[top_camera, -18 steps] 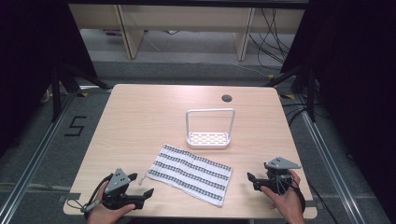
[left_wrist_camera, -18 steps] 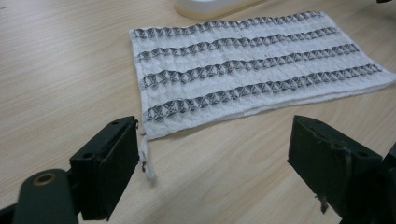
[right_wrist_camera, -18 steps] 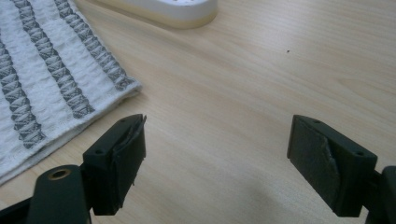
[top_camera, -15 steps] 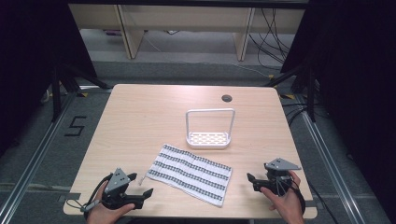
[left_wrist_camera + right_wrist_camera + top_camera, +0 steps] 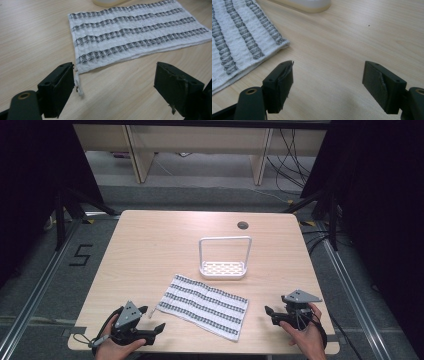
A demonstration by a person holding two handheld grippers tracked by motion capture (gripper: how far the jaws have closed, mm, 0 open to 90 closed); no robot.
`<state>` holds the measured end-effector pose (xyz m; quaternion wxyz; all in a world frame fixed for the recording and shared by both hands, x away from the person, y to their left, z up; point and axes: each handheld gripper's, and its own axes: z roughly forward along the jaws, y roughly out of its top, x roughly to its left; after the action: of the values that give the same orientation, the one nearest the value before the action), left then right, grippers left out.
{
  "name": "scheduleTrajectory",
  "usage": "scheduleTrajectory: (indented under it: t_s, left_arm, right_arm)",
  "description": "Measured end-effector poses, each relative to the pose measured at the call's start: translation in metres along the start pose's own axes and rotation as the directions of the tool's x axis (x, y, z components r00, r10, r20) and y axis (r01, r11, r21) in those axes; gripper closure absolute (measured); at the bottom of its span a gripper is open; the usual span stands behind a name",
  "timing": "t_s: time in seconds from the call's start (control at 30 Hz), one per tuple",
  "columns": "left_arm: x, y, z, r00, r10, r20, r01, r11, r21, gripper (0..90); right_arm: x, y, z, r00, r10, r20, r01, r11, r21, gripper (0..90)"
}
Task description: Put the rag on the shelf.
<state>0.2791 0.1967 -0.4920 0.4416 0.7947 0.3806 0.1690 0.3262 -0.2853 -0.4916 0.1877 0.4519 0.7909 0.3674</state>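
A white towel with dark patterned stripes point(image 5: 205, 305) lies folded flat on the wooden table point(image 5: 150, 250), near its front edge. My left gripper point(image 5: 152, 319) rests at the front left, open, its jaws just short of the towel's near corner point(image 5: 82, 66), where a loose thread point(image 5: 78, 86) trails. At the front right my right gripper point(image 5: 270, 315) is open too, with bare wood between its jaws and the towel's right end point(image 5: 249, 47) off to its left. Nothing is held by either one.
A small white rack with a tall handle point(image 5: 223, 257) stands behind the towel, mid-table. A dark round hole point(image 5: 243, 225) sits near the far edge. Cables and shelf legs lie on the floor beyond the table.
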Motion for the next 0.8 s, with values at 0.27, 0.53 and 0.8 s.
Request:
scheduleTrajectory:
  t_s: [0.27,0.53,0.8]
  left_arm:
    - [-0.011,0.003,0.004,0.9991,0.025,0.033,-0.026,0.9995,0.021,17.6]
    - [-0.04,0.011,0.018,0.9938,0.04,0.104,-0.042,0.999,0.017,18.9]
    - [-0.058,0.019,0.034,0.9858,0.09,0.142,-0.093,0.9955,0.018,20.5]
  right_arm:
    - [0.003,0.002,0.0,0.9993,0.014,-0.035,-0.013,1.0,0.015,25.8]
    - [0.008,0.012,0.004,0.9974,-0.01,-0.071,0.011,1.0,0.003,28.9]
    - [0.016,0.027,0.011,0.9965,-0.04,-0.073,0.039,0.999,-0.012,34.0]
